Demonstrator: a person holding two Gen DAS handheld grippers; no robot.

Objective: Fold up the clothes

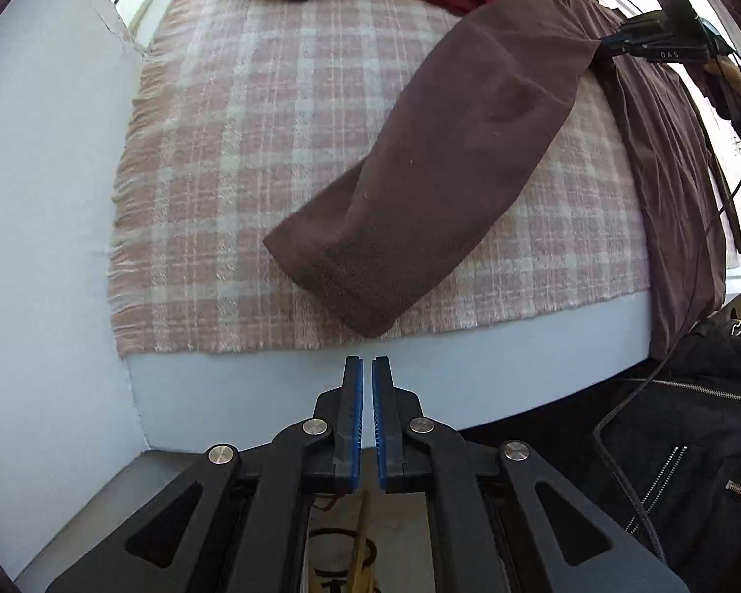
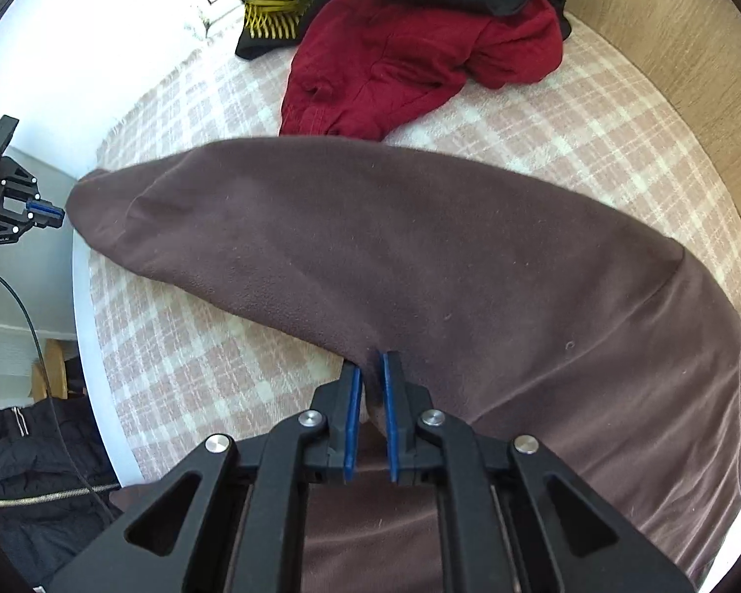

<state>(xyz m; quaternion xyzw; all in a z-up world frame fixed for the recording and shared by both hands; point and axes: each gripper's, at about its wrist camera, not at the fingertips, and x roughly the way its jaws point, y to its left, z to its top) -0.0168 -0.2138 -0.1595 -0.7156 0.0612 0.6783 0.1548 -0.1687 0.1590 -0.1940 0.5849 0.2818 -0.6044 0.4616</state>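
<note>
Blue-padded left gripper (image 1: 366, 363) hangs closed and empty just below the brown garment's (image 1: 449, 163) sleeve cuff, while the right gripper (image 2: 370, 363) pinches its fabric at lower centre.

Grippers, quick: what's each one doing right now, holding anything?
Left gripper: closed, empty, just off the brown sleeve's cuff.
Right gripper: closed on the brown garment's fabric.

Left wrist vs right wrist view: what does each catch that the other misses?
Left wrist only: the left gripper from behind, shut on nothing, over the bare white edge short of the sleeve cuff.

Right wrist only: the right gripper pinching a fold of the brown garment.

Both: brown garment, plaid blanket, red garment, black-and-yellow garment.
</note>
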